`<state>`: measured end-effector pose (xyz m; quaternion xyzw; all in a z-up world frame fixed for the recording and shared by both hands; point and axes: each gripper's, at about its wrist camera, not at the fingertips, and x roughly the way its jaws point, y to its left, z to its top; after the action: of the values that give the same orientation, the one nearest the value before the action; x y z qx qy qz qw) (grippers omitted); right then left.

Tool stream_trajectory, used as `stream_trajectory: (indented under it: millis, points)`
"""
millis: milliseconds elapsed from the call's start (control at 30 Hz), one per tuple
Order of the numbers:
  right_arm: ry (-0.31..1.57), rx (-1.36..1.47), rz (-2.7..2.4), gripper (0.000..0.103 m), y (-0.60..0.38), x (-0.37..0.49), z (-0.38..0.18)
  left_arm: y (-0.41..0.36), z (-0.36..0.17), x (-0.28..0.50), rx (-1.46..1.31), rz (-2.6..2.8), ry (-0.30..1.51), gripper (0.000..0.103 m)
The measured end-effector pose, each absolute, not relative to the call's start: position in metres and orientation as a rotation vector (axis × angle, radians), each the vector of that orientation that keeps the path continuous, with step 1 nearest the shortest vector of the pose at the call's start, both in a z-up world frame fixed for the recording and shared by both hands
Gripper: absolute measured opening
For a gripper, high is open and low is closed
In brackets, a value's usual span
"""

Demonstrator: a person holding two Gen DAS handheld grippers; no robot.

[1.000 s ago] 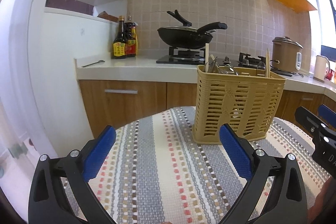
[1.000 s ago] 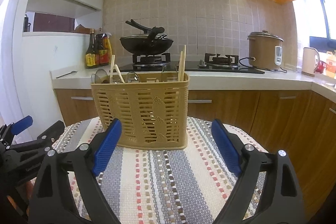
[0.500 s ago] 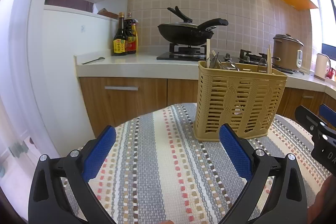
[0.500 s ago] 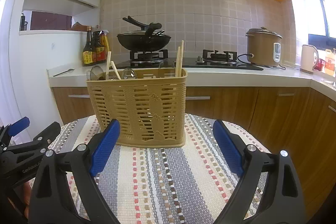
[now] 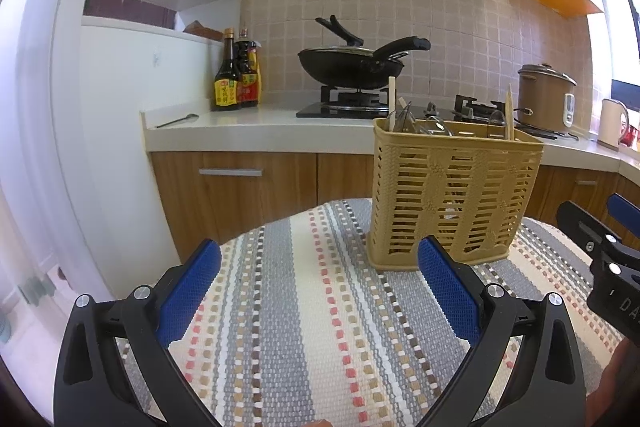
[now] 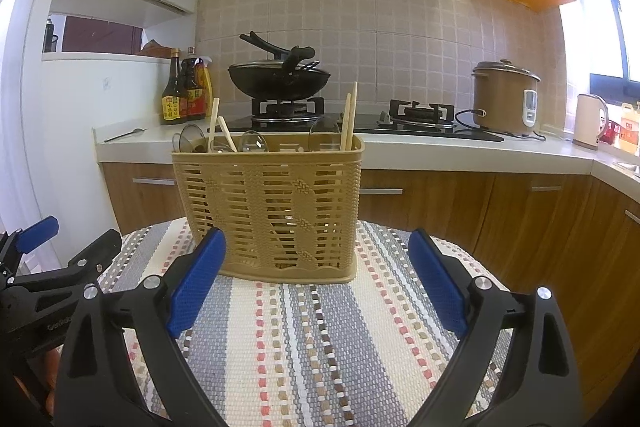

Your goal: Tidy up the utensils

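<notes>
My left gripper point(image 5: 318, 281) hangs over the striped cloth point(image 5: 304, 327) with its jaws spread wide and nothing between the blue pads point(image 5: 188, 297). My right gripper point(image 6: 316, 277) is the same: jaws wide apart, empty, held low above the cloth. The tan slotted basket point(image 6: 272, 207) stands upright on the cloth toward its far edge; from the right wrist view it sits straight ahead, just beyond my pads, and from the left wrist view it is ahead and off to the right, with my right gripper showing at the frame's right edge. Inside the basket I see wooden chopsticks point(image 6: 347, 123) poking up near its right end, another pair of chopsticks point(image 6: 216, 125) leaning near its left end, and the rounded bowls of several spoons point(image 6: 253, 142) rising just above the rim; how the compartments divide them I cannot tell. Beyond the cloth runs the kitchen counter point(image 5: 256, 131), with a black wok point(image 5: 352, 67) on the stove point(image 6: 288, 111), dark sauce bottles point(image 5: 236, 81) standing together at the left by the wall, and a single spoon point(image 5: 178, 121) lying flat near them. Farther right on the counter stand a brown rice cooker point(image 6: 506, 99) and a pale kettle point(image 6: 590, 123).
</notes>
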<state>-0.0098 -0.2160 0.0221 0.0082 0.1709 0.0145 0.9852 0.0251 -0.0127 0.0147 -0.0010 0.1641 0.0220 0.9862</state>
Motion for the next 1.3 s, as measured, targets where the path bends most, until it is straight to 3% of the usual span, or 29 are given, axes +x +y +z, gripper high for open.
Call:
stream_trajectory:
  millis: [1300]
  points:
    - [0.357, 0.018, 0.043, 0.088, -0.2145, -0.0075, 0.0201, -0.0168, 0.0139, 0.0230, 0.018, 0.048, 0.321, 0.096]
